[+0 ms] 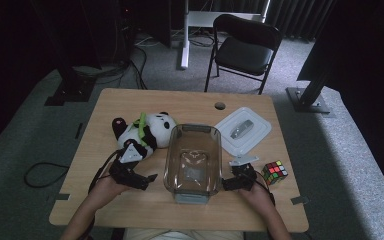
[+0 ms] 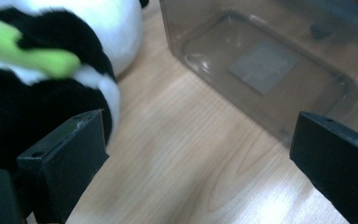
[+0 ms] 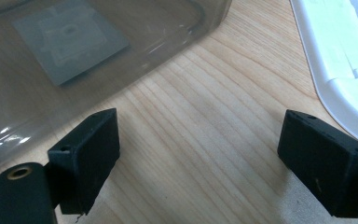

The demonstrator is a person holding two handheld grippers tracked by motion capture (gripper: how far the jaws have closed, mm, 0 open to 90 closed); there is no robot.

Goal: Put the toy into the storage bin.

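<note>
Black jaws of the left gripper (image 2: pixel 200 158) stand wide apart with nothing between them, low over the bare table (image 2: pixel 177 154). Its left jaw sits just beside the panda (image 2: pixel 51 84), a black-and-white plush with a green strip on it; whether jaw and fur touch is hard to tell, since the plush is blurred there. Its right jaw is near the corner of the bin (image 2: pixel 261 65), a clear plastic box with a grey label on its floor.

From the right gripper view, the right gripper (image 3: pixel 198 158) is likewise spread wide and holds nothing. The bin (image 3: pixel 88 51) lies beyond its left jaw, and the white lid (image 3: pixel 340 65) beyond its right jaw.

From above, the bin (image 1: pixel 172 165) stands open in the middle of the table (image 1: pixel 130 100), between the two grippers. The left gripper (image 1: pixel 147 181) is at its left side, the right gripper (image 1: pixel 227 184) at its right. The panda (image 1: pixel 145 131) lies against the bin's far left corner. The lid (image 1: pixel 260 132) rests flat to the bin's far right, and a cube (image 1: pixel 275 172) with coloured faces sits just right of the right gripper. A black chair (image 1: pixel 245 50) stands beyond the table.
</note>
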